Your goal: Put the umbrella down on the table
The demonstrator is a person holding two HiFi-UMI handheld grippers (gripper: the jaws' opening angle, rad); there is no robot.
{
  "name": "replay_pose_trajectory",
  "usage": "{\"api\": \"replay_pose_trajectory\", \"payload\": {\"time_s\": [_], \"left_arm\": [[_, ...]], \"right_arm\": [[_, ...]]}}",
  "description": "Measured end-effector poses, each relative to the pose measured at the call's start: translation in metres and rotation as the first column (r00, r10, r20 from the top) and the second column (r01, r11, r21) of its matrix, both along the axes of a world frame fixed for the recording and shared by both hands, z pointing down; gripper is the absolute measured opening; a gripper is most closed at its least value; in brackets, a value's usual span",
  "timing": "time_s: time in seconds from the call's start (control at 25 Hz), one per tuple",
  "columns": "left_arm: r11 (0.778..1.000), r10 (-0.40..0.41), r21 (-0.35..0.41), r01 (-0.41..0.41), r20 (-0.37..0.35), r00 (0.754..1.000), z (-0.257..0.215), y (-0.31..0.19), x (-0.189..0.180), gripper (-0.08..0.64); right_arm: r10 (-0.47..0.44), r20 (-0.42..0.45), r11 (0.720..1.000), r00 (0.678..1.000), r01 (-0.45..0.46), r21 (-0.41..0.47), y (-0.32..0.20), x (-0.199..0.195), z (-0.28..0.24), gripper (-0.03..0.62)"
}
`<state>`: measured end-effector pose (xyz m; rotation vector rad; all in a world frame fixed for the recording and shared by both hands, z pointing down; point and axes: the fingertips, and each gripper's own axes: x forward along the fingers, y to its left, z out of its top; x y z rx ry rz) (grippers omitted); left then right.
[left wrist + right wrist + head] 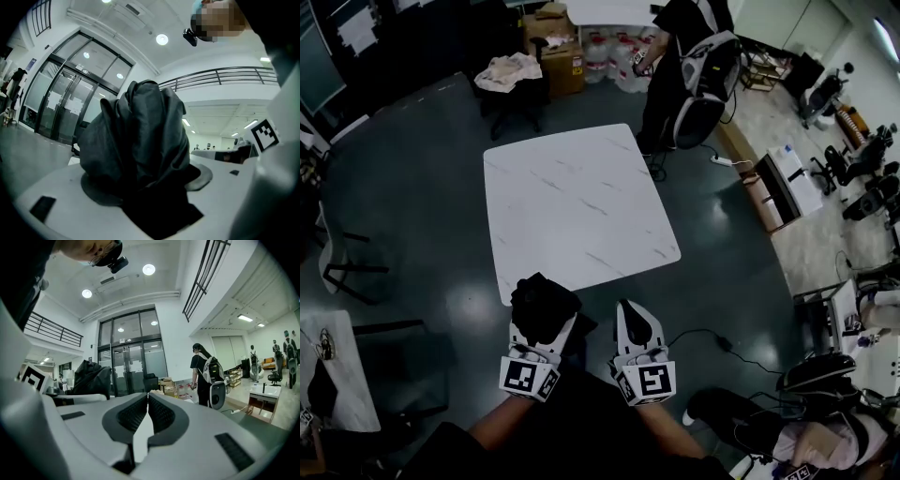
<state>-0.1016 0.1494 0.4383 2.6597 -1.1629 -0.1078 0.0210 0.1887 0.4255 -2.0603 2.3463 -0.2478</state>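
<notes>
A folded black umbrella (542,305) is clamped in my left gripper (540,328), just short of the near edge of the white marble table (581,202). In the left gripper view the umbrella (140,150) bunches up between the jaws and fills the middle. My right gripper (637,323) is beside it to the right, shut with nothing between its pads (161,413); its jaw tips meet. The umbrella (91,378) also shows at the left of the right gripper view.
A person with a backpack (689,70) stands past the table's far right corner. Boxes (553,47) and water bottles (614,61) lie behind. A chair (511,84) with cloth sits far left. Another small table (333,375) is at my left, a cable (712,337) on the floor right.
</notes>
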Motion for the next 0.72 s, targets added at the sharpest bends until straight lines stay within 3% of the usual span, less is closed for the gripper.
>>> {"api": "replay_pose_trajectory", "payload": {"time_s": [0.4,0.72], "left_arm": [[0.991,0.126,-0.036,-0.128,-0.036,0.991,0.008,-0.124,0.031,0.347],[0.985,0.149,-0.089,-0.151,-0.033,0.988,0.026,-0.179,0.041,0.347]], "right_arm": [[0.022,-0.08,0.999,0.997,-0.025,-0.035,-0.129,0.007,-0.011,0.018],[0.021,-0.084,0.997,0.996,-0.027,-0.068,-0.179,0.01,-0.003,0.018]]}}
